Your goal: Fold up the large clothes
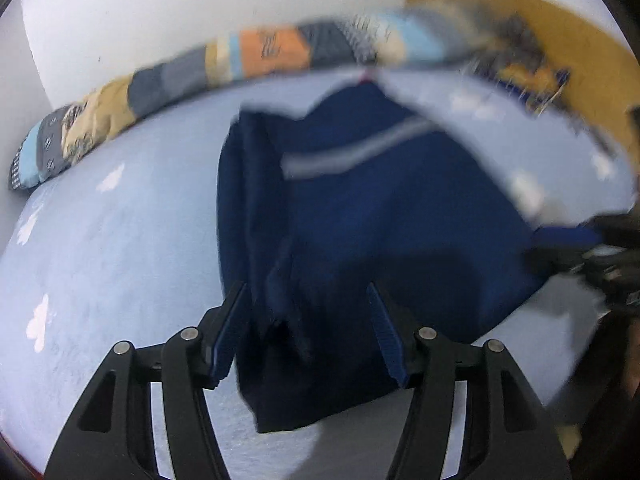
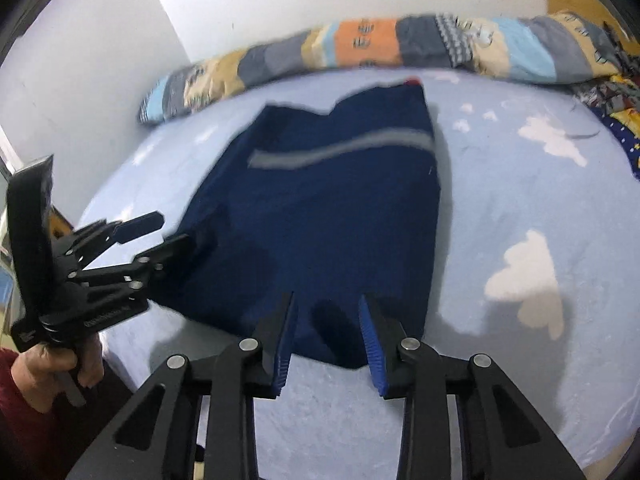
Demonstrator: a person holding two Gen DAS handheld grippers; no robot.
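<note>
So, quick rundown:
Garment: navy garment (image 2: 320, 208) with a grey stripe, lying flat on the bed (image 2: 520, 200).
Left gripper (image 1: 308, 320): jaws apart over its near edge, probably not gripping; blurry.
Right gripper (image 2: 326, 328): jaws apart, nothing pinched.
Pillow: patchwork bolster (image 2: 380, 48) along the wall.

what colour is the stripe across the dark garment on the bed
Light grey, across the navy garment; the stripe shows best in the right wrist view.

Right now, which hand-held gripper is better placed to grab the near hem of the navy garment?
Probably right: the right hand-held gripper stands open over the navy garment at its near hem, while the left hand-held gripper sits at its side edge.
</note>
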